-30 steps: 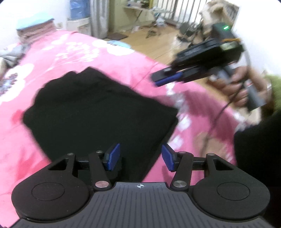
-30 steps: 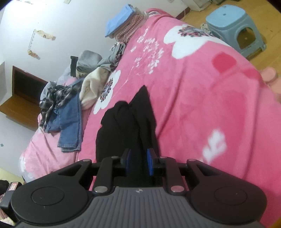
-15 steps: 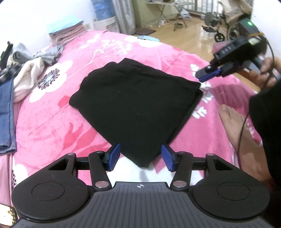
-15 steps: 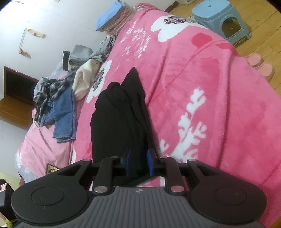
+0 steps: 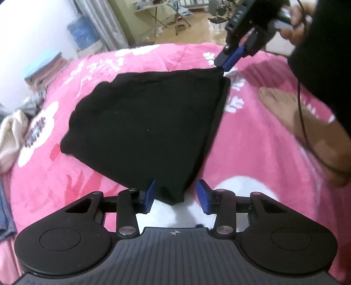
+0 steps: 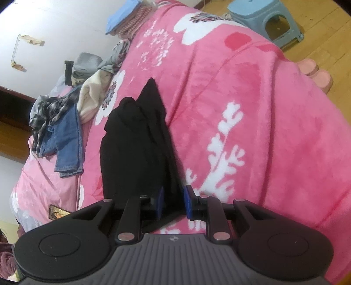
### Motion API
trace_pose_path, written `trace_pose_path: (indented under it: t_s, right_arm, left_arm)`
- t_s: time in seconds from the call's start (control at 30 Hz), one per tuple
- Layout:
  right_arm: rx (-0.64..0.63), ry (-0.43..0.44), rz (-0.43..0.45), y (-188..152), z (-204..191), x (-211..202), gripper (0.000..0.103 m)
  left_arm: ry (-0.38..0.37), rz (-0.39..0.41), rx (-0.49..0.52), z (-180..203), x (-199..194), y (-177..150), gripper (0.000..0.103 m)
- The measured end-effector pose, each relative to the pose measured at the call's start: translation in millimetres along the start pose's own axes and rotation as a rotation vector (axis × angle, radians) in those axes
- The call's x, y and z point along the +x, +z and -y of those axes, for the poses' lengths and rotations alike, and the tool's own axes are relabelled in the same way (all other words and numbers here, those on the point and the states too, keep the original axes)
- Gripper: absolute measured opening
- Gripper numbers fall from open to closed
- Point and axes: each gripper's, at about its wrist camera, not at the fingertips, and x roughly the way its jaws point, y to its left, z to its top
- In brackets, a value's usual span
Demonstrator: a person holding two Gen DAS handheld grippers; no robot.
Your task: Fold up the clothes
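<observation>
From the left wrist view, the left tongs (image 5: 175, 195) are closing, and the near corner of the black garment (image 5: 144, 122) sits between their blue pads; the left pad looks to touch the cloth while the right pad stands clear of it, so the grip is not yet made. The garment spreads out ahead of these tongs across the pink bed cover (image 5: 252, 153). At its far right corner the right tongs (image 5: 227, 62) pinch the cloth, held by a hand (image 5: 294, 19) at the top right. A bare foot (image 5: 283, 111) rests on the cover to the right of the garment, with a thin cable across it. Far ahead, beyond the bed, stands a water bottle (image 5: 82, 36).

From the right wrist view, the right tongs (image 6: 173, 201) are pressed on a corner of the black garment (image 6: 136, 142), which runs away ahead of them in a bunched strip over the bed cover (image 6: 274, 131). To the left of it lie blue jeans (image 6: 65, 142) and a cream garment (image 6: 92, 96). Ahead and to the right, off the bed, stands a blue stool (image 6: 265, 19).
</observation>
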Motion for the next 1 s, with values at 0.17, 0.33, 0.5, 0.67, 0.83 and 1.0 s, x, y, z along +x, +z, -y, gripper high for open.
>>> trace_pose_path:
  t_s: [0.17, 0.33, 0.5, 0.67, 0.83, 1.0]
  right_arm:
    - [0.017, 0.012, -0.006, 2.1, 3.0, 0.9, 0.022]
    - [0.049, 0.053, 0.001, 1.1, 6.0, -3.2, 0.022]
    - [0.055, 0.060, -0.023, 1.8, 4.7, 0.7, 0.022]
    - [0.061, 0.067, -0.055, 2.2, 2.4, 8.0, 0.022]
    - [0.066, 0.053, -0.080, 1.7, 0.9, 14.3, 0.022]
    - [0.084, 0.038, -0.084, 2.0, 2.0, 12.2, 0.022]
  left_arm:
    - [0.024, 0.039, 0.042, 8.8, 3.1, 4.6, 0.038]
    - [0.034, 0.045, 0.045, 12.6, 3.3, 9.2, 0.022]
    - [0.036, 0.037, -0.020, 6.5, 1.6, 8.7, 0.017]
    - [0.044, 0.024, -0.089, -2.4, 2.9, 7.2, 0.016]
    - [0.034, 0.016, -0.100, -3.0, 2.7, 6.1, 0.016]
    - [0.009, 0.018, -0.089, 2.3, 0.4, 4.5, 0.017]
